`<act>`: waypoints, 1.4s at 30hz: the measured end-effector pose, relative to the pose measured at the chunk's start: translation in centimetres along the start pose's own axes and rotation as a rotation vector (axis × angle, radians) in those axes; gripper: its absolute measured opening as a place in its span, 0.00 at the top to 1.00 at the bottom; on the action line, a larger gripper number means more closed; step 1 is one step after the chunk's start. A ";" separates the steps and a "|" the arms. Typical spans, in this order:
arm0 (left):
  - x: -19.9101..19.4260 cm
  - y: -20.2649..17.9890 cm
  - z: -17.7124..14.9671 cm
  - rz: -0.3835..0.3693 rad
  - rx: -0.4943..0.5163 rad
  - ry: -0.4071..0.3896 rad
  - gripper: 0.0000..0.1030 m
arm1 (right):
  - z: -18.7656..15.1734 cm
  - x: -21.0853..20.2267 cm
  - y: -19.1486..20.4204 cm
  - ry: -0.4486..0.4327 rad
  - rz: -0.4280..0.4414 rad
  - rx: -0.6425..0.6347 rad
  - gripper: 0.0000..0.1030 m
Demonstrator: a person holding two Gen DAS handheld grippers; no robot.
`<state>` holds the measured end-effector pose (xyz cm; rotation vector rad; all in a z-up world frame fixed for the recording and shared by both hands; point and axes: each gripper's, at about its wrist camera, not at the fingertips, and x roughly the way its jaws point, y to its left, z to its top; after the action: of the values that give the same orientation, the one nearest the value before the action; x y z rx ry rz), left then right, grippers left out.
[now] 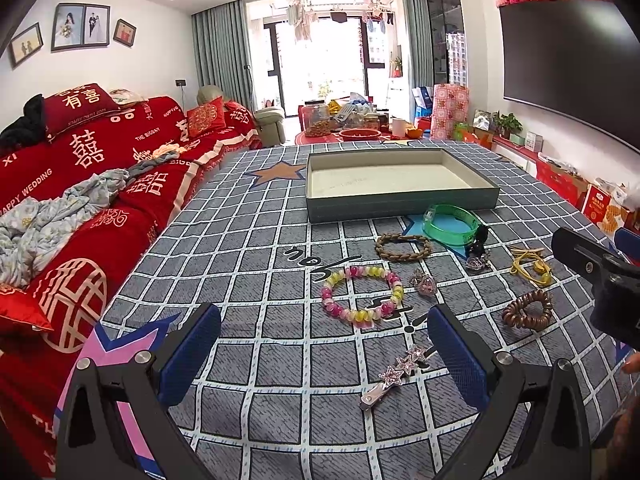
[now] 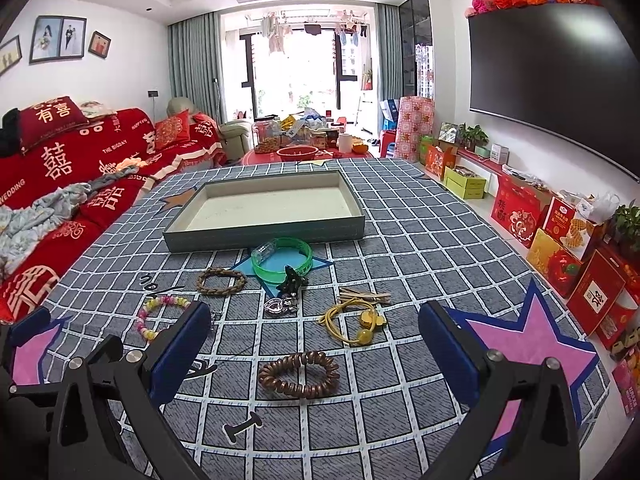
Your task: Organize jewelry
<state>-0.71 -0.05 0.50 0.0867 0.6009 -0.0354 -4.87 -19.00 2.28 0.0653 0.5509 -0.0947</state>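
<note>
Several pieces of jewelry lie loose on the grey checked cloth in front of an empty, shallow grey box [image 1: 400,206] [image 2: 264,238]. My left gripper [image 1: 324,352] is open, low over the cloth; a pink-and-yellow bead bracelet [image 1: 358,315] lies just beyond it and a star hair clip [image 1: 396,372] between its fingers. My right gripper [image 2: 316,350] is open too, with a brown coil hair tie [image 2: 267,374] lying between its fingers and a yellow hair tie [image 2: 356,320] farther ahead. A green bangle [image 2: 276,276] and a braided brown bracelet [image 2: 208,286] lie near the box.
A red-covered sofa [image 1: 80,184] runs along the table's left side. Gift boxes [image 2: 560,248] line the floor on the right under a wall TV. A black clip [image 1: 480,236] and small charms [image 1: 423,282] lie among the jewelry. The right gripper's body [image 1: 600,276] shows at the left view's right edge.
</note>
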 end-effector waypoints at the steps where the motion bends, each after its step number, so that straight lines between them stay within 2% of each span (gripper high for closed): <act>1: 0.0 0.0 0.0 0.001 -0.001 0.001 0.00 | 0.0 0.0 0.0 0.000 0.001 0.002 0.00; 9: 0.1 0.3 0.1 0.008 -0.008 0.004 0.00 | -0.1 -0.1 -0.1 0.003 0.024 0.013 0.00; 42: 0.3 0.3 -0.3 0.019 -0.017 0.015 0.00 | -0.2 -0.1 0.3 0.005 0.032 0.017 0.00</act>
<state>-0.60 0.26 0.08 0.0769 0.6150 -0.0109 -5.06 -18.65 2.17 0.0907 0.5539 -0.0679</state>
